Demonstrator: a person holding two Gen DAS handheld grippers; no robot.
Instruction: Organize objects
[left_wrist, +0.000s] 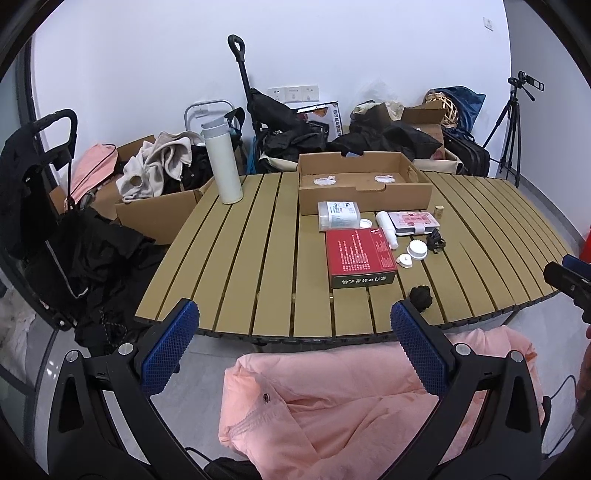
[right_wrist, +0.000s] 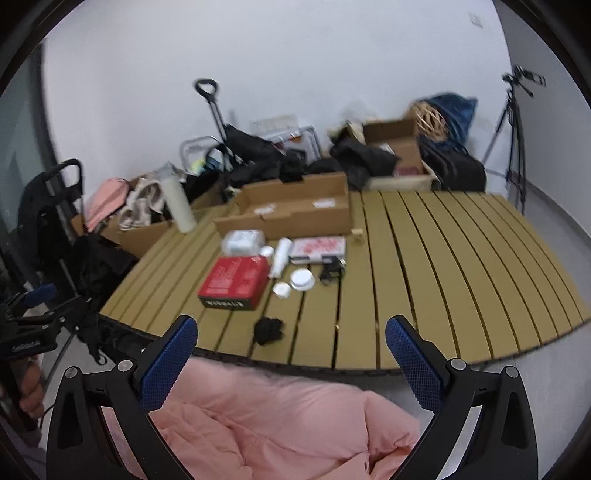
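On the slatted tan table (left_wrist: 258, 258) lie a red box (left_wrist: 360, 256), a clear plastic container (left_wrist: 338, 216), a white tube (left_wrist: 388, 229), a pink-patterned flat box (left_wrist: 415, 222), two white round caps (left_wrist: 417, 248), a black cable clump (left_wrist: 436, 240) and a black ball (left_wrist: 421, 295). An open cardboard tray (left_wrist: 364, 182) stands behind them. The same group shows in the right wrist view around the red box (right_wrist: 234, 282). My left gripper (left_wrist: 295, 343) and right gripper (right_wrist: 291, 354) are both open and empty, held short of the table's near edge.
A white thermos (left_wrist: 223, 162) stands at the table's back left. A pink jacket (left_wrist: 351, 410) lies below both grippers. Cardboard boxes, clothes, a trolley (left_wrist: 240, 74) and bags crowd the back wall. A tripod (left_wrist: 511, 122) stands at the right.
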